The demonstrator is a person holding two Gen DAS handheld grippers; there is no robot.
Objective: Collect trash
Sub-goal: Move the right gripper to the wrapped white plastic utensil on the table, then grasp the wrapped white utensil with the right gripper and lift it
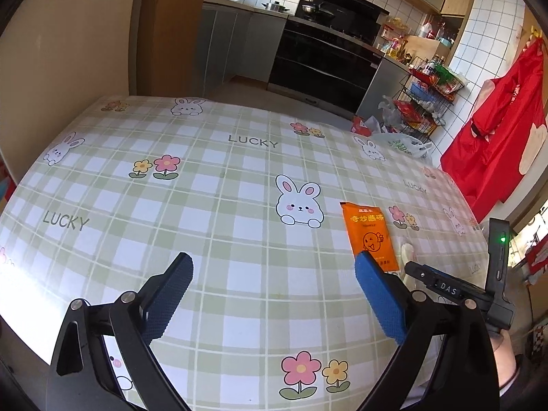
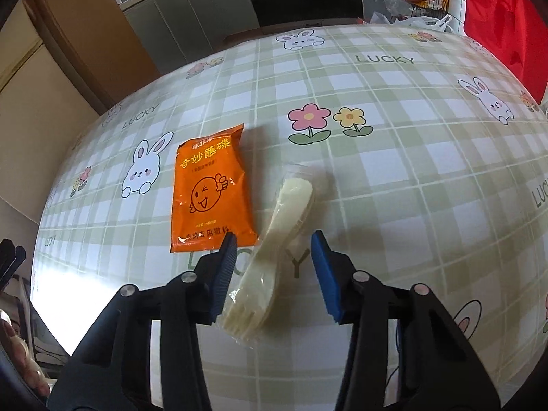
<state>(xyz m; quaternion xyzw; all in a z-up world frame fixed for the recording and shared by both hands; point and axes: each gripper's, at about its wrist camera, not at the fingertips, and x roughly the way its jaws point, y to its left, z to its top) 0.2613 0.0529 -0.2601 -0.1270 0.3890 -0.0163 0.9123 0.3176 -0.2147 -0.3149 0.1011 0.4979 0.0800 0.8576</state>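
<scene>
An orange sauce packet [image 2: 209, 188] lies flat on the checked tablecloth [image 2: 411, 178]. Beside it on the right lies a cream plastic fork-spoon in a clear wrapper [image 2: 274, 239]. My right gripper [image 2: 274, 250] is open, its jaws on either side of the wrapped cutlery, just above the table. The left pad [image 2: 224, 267] sits by the packet's lower edge. In the left wrist view my left gripper [image 1: 274, 274] is open and empty over the cloth, with the orange packet [image 1: 368, 233] just beyond its right finger and the right gripper's body [image 1: 455, 291] at far right.
The table's far edge faces a kitchen with a black oven [image 1: 322, 65] and grey cabinets. A wire rack of groceries [image 1: 424, 99] and plastic bags [image 1: 400, 144] stand past the far right corner. A red apron [image 1: 496, 126] hangs on the right wall.
</scene>
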